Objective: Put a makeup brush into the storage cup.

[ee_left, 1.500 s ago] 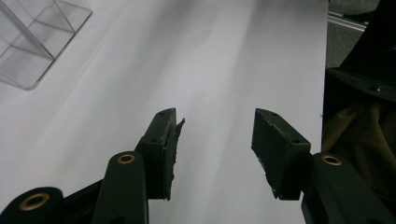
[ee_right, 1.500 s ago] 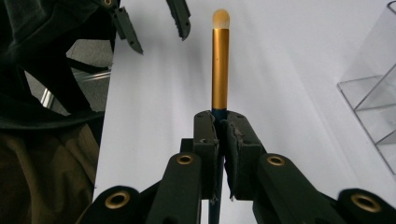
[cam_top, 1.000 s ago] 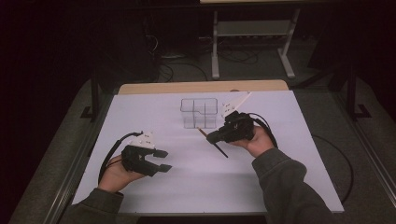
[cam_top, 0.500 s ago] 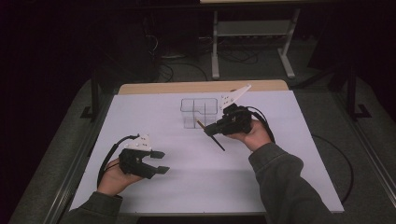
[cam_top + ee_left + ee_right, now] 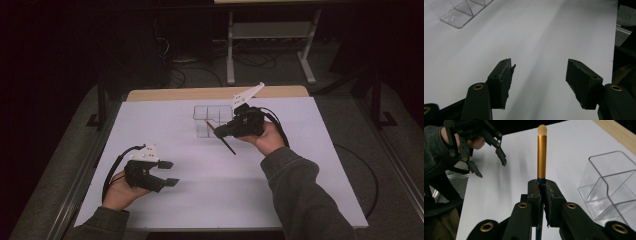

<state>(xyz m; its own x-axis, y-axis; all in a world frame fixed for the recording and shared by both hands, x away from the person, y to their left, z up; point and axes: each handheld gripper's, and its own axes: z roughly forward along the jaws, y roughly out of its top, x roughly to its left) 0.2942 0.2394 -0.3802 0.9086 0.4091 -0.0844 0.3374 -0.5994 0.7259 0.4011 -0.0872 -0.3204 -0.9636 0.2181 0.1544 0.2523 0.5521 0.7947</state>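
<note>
Lifted and carried nearer clear plastic compartment box (image 5: 212,120): slim gold-ferruled makeup brush (image 5: 541,155), clamped in right gripper (image 5: 223,131) jaws, long axis slanting. Left gripper (image 5: 168,173) jaws just widened, empty.

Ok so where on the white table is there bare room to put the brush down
Bare white table lies between the left gripper and the right gripper, and along the right edge beyond the sleeve. It is crowded only at the clear organizer, where the brush hangs.

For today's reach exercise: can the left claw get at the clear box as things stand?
Probably yes. The left claw is open and holds nothing, and bare white table lies between it and the clear box.
</note>
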